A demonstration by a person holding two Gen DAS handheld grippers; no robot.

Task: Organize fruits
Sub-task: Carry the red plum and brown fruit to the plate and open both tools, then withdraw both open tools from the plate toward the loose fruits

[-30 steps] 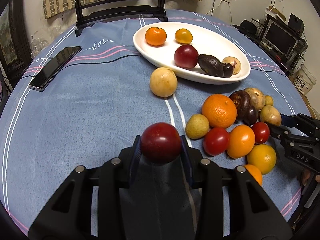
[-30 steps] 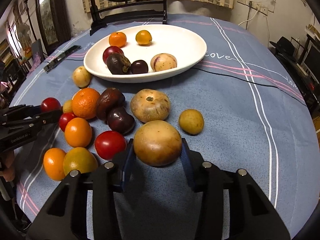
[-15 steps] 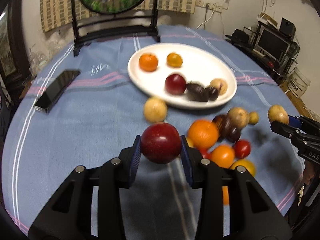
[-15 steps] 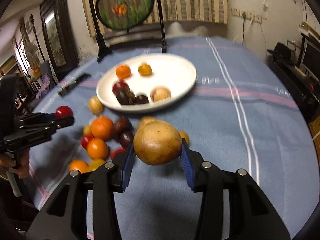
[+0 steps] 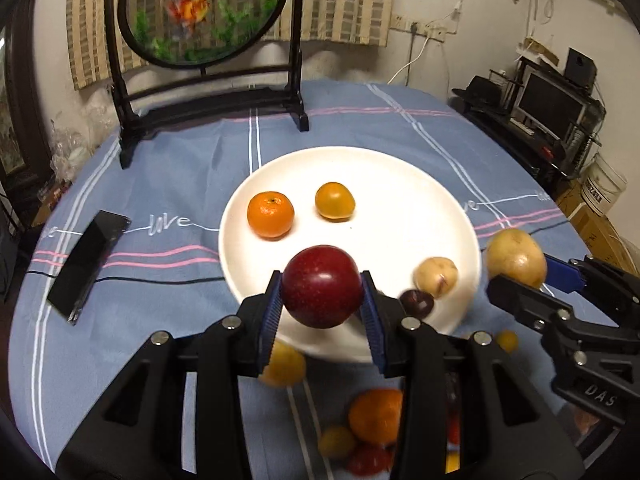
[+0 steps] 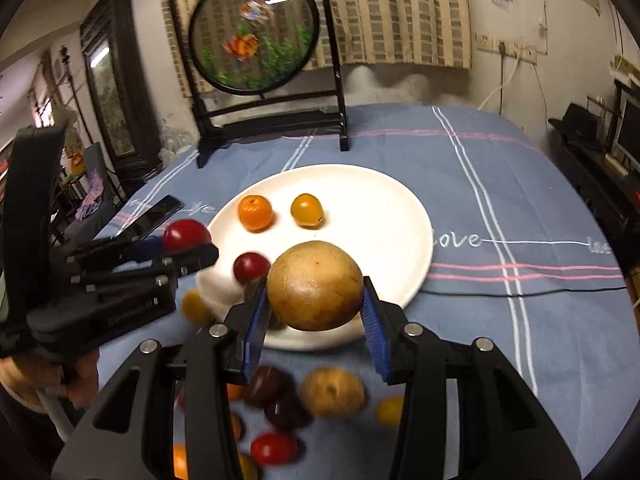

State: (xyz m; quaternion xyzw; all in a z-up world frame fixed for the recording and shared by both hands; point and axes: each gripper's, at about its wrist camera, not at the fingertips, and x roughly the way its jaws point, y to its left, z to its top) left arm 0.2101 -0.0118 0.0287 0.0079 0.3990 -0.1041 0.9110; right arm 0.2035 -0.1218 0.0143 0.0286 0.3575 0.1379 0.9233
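Note:
My left gripper [image 5: 322, 306] is shut on a dark red plum [image 5: 321, 286] and hangs over the near rim of the white plate [image 5: 400, 184]. My right gripper [image 6: 314, 312] is shut on a large tan round fruit [image 6: 315, 285], also raised at the plate's [image 6: 376, 200] near edge. On the plate lie an orange [image 5: 270, 215], a yellow-orange fruit [image 5: 334, 201], a pale tan fruit [image 5: 435, 273] and a dark purple one [image 5: 417, 301]. Each gripper shows in the other's view: the right gripper [image 5: 516, 276] at the right, the left gripper [image 6: 192, 246] at the left.
Several loose fruits lie on the blue cloth in front of the plate, among them an orange [image 5: 376, 414] and a tan fruit [image 6: 332, 391]. A black phone [image 5: 86, 258] lies left of the plate. A round framed screen on a black stand [image 5: 208, 12] rises behind it.
Both grippers have risen and moved forward from the loose fruit pile to the plate's near edge, each still holding its fruit. The plate now fills the middle of both views.

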